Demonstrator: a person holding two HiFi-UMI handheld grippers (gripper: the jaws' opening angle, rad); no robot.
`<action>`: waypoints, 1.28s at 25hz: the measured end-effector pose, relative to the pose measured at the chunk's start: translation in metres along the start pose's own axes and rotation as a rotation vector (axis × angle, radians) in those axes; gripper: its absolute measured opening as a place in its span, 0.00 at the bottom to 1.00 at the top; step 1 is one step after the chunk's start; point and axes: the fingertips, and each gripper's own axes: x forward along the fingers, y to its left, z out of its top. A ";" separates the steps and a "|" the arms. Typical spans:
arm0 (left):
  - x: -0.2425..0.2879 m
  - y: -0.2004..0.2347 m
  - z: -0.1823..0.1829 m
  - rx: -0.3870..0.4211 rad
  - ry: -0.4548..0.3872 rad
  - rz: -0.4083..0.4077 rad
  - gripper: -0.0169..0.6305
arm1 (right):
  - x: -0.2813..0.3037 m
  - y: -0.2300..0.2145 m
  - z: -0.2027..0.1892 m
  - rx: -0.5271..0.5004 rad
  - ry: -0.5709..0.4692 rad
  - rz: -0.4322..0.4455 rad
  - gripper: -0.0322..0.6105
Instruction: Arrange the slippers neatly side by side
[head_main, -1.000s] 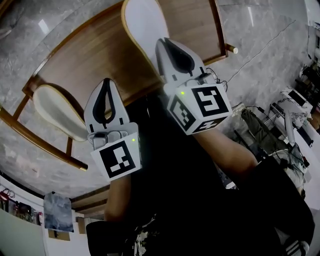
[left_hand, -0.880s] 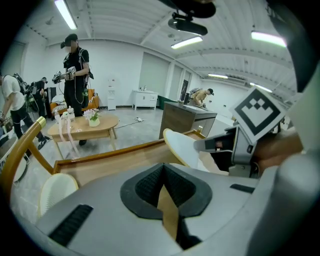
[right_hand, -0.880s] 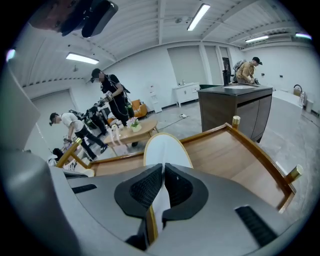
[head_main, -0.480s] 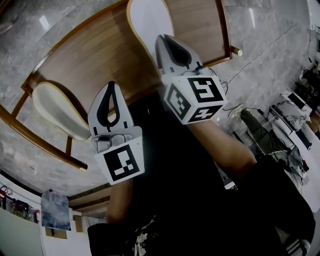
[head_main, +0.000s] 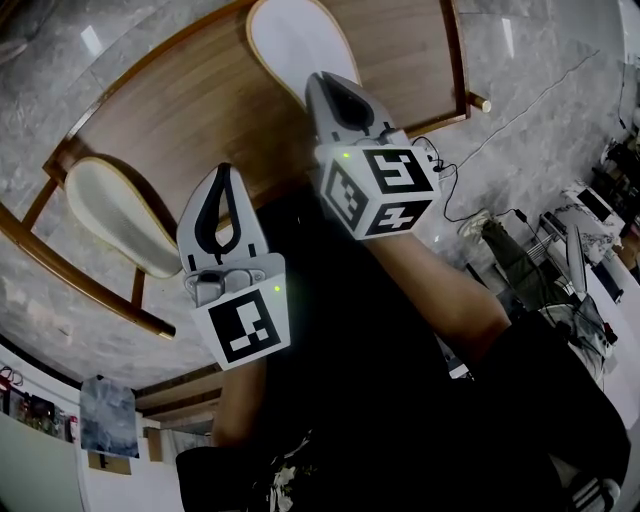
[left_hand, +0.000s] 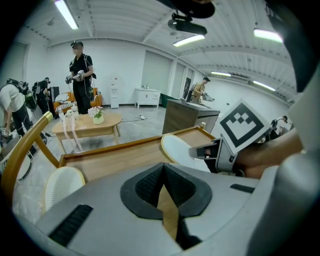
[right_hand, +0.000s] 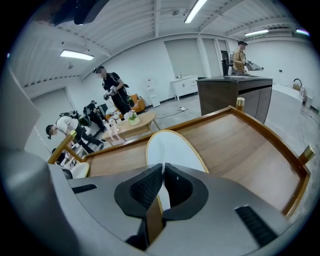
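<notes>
No slippers show in any view. In the head view my left gripper (head_main: 222, 172) and my right gripper (head_main: 322, 82) hover side by side over a wooden table top (head_main: 190, 110) with a raised rim. Both are shut, with nothing between the jaws. The right one reaches further out, beside a white oval chair back (head_main: 295, 45). Its own view looks over that chair back (right_hand: 172, 147) along the table (right_hand: 240, 145). The left gripper (left_hand: 162, 187) looks across the table (left_hand: 115, 160), and the right gripper's marker cube (left_hand: 242, 122) sits at the right.
A second white chair back (head_main: 115, 215) stands at the table's left end. Grey stone floor surrounds the table; cables (head_main: 470, 190) and equipment (head_main: 585, 210) lie to the right. Several people (left_hand: 80, 75) stand farther off, by a low table (left_hand: 87, 125) and a dark counter (right_hand: 232, 95).
The right gripper has sunk a little, and its marker cube has shifted up and left in the head view. The left gripper has hardly moved. Both stay shut.
</notes>
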 end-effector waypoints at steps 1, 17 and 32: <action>0.000 0.000 0.000 -0.001 0.000 0.001 0.03 | 0.002 0.002 0.000 -0.001 0.001 0.004 0.07; -0.004 0.010 -0.003 -0.015 -0.002 0.029 0.03 | 0.015 0.028 -0.001 0.078 0.021 0.048 0.07; -0.004 0.008 0.005 -0.055 -0.012 0.067 0.03 | 0.014 0.039 -0.007 -0.092 0.087 0.152 0.07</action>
